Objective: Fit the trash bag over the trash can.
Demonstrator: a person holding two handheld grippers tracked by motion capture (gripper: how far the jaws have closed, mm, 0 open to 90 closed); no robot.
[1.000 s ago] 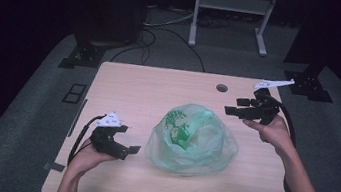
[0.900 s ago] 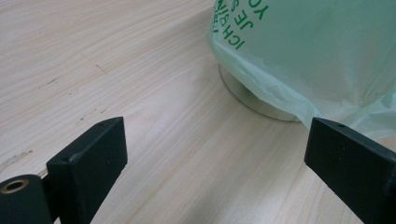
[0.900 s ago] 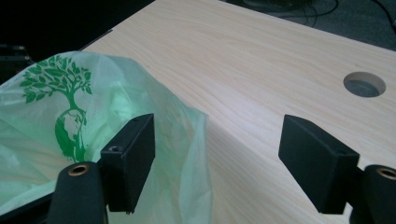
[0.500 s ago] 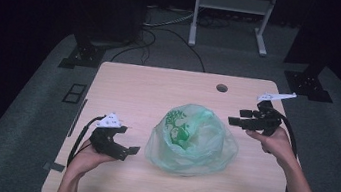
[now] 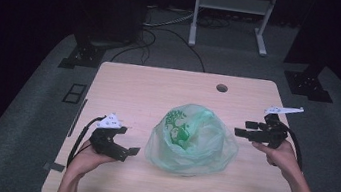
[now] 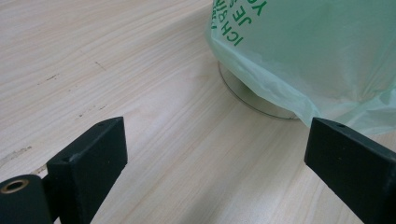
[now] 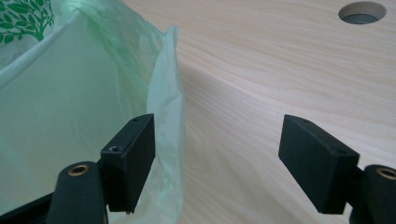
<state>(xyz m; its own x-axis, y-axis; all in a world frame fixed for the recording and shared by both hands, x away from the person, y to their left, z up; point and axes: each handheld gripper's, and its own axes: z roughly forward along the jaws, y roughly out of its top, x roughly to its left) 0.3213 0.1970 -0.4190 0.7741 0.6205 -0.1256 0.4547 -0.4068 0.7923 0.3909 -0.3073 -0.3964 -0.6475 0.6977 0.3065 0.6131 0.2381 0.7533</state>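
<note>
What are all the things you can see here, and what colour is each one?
plastic bag: one, pale green with dark green print, middle of the table, between the two grippers
round flat disc: one, greyish, under the bag's edge, seen in the left gripper view
table: one, light wood, centre of the room
cable hole: one, round, far side of the table
white stand: one, on the floor behind the table
left gripper: one, black, open, left of the bag
right gripper: one, black, open, right of the bag
</note>
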